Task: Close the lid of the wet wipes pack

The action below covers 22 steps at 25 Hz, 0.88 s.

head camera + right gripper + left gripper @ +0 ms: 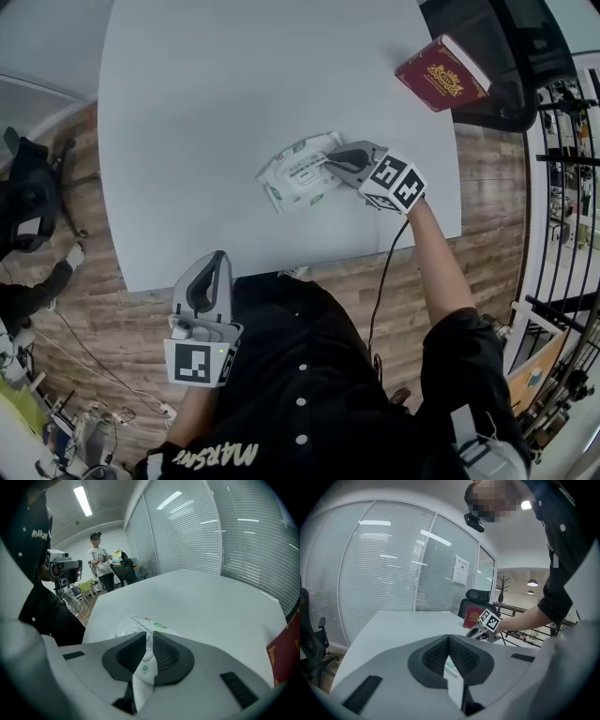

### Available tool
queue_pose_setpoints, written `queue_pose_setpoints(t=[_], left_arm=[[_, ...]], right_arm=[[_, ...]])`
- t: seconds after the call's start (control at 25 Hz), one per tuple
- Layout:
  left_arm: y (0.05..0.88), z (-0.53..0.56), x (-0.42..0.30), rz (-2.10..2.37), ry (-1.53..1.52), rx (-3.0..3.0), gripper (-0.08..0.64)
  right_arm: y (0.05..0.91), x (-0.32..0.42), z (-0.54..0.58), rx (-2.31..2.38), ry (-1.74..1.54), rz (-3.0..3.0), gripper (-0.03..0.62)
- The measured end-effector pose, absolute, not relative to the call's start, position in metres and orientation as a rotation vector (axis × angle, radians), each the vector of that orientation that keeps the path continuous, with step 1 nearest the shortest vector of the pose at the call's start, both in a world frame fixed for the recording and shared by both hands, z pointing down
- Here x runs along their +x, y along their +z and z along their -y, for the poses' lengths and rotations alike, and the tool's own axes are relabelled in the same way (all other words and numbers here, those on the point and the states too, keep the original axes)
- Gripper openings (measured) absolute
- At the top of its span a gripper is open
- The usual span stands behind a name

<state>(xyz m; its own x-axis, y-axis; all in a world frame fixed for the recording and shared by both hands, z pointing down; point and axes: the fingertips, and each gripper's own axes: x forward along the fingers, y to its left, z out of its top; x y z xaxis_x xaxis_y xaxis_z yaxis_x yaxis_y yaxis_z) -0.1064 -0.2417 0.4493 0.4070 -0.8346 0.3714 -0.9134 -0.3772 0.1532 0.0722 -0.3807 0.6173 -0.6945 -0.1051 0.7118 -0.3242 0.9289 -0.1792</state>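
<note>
The white wet wipes pack [298, 173] with green print lies near the front right of the white table [234, 75]. My right gripper [334, 159] reaches over the pack's right end from the right. In the right gripper view its jaws [149, 633] stand almost together, with a strip of the pack's white flap [143, 667] running between the pads and the pack [140, 623] just beyond. My left gripper [219, 255] hangs shut and empty before the table's front edge, well left of and nearer than the pack. In the left gripper view its pads [448, 637] meet.
A dark red book [441, 75] overhangs the table's far right edge. A black office chair [28, 197] stands on the wood floor at the left. Another person [99, 559] stands far back in the room. Blinds cover the glass walls [393, 573].
</note>
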Motion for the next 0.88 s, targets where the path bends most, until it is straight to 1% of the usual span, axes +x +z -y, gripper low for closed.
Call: queue_pose_setpoints(t=[0.4, 0.44, 0.52, 0.6, 0.88], left_arm=[[0.451, 0.234, -0.099, 1.513, 0.343, 2.331, 0.006], [0.452, 0.233, -0.099, 1.514, 0.345, 2.328, 0.006], [0.452, 0.232, -0.099, 1.517, 0.350, 2.323, 0.006], [0.453, 0.231, -0.099, 1.521, 0.352, 2.319, 0.006], [0.454, 0.233, -0.101, 1.527, 0.347, 2.306, 0.006]], right_arm=[[0.638, 0.083, 0.362, 0.214, 0.287, 2.254, 0.065], [0.640, 0.083, 0.360, 0.194, 0.286, 2.243, 0.071], [0.644, 0.083, 0.357, 0.164, 0.290, 2.223, 0.123], [0.646, 0.081, 0.354, 0.144, 0.313, 2.208, 0.146], [0.649, 0.080, 0.360, 0.202, 0.493, 2.202, 0.144]])
